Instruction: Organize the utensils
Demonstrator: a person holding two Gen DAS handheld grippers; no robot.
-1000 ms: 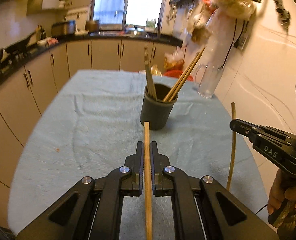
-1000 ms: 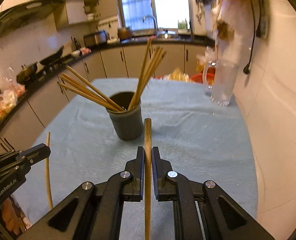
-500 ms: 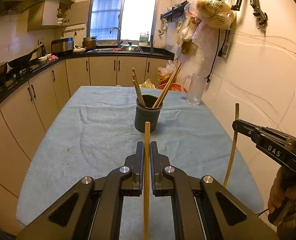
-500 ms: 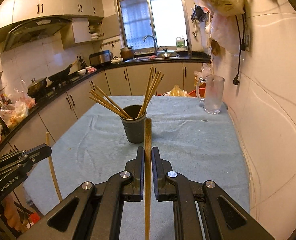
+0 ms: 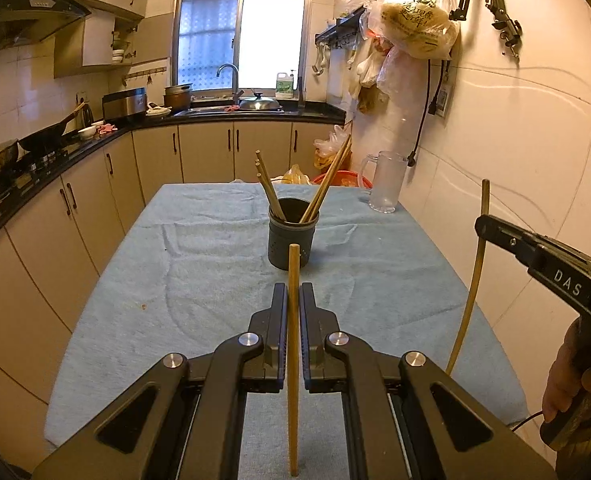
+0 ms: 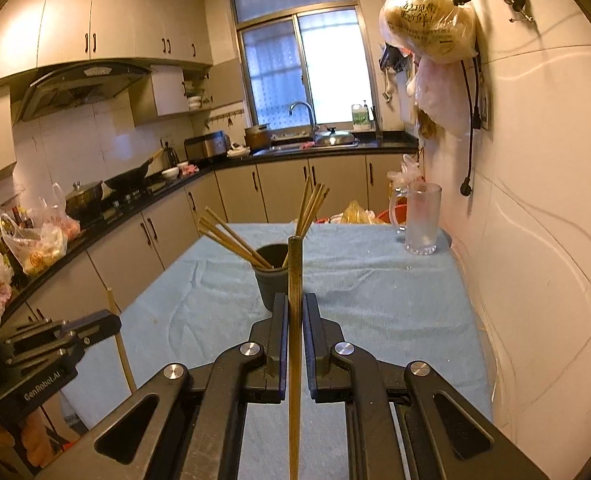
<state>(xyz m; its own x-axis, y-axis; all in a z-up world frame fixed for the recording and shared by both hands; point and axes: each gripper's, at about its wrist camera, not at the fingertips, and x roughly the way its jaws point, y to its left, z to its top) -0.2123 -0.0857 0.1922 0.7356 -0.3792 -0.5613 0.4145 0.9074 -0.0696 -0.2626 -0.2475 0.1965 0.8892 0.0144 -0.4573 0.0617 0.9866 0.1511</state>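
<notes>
Both tongs are loaded. Your left gripper (image 5: 293,300) is pressed together on one chopstick (image 5: 293,360), pinched partway along its length; the upper end stands clear above the jaws, the lower end runs down between the gripper's arms. Your right gripper (image 6: 295,308) is pinching a second chopstick (image 6: 295,344) the same way.

Landmark: the dark holder cup (image 5: 291,242), standing on the blue cloth (image 5: 199,280) that covers the table.
- Both held sticks are on the near side of the cup, well short of it and not touching it.
- Two bundles of chopsticks (image 5: 271,192) already lean out of the cup, one fanned to each side. Open mouth shows between them.
- A glass mug (image 5: 385,184) sits beyond the cup, to its right, near the wall.

Handling, as judgement:
- Light, stiff, slender, probably bamboo. No sag expected.
- Smooth shaft, narrow contact. Likely to pivot or slide in the jaws if bumped, so keep the squeeze steady.
- The present hold leaves a free end, which should suit feeding it into the cup.
- Aim for the gap between the bundles; a knock on the leaning sticks could tip the cup.
</notes>
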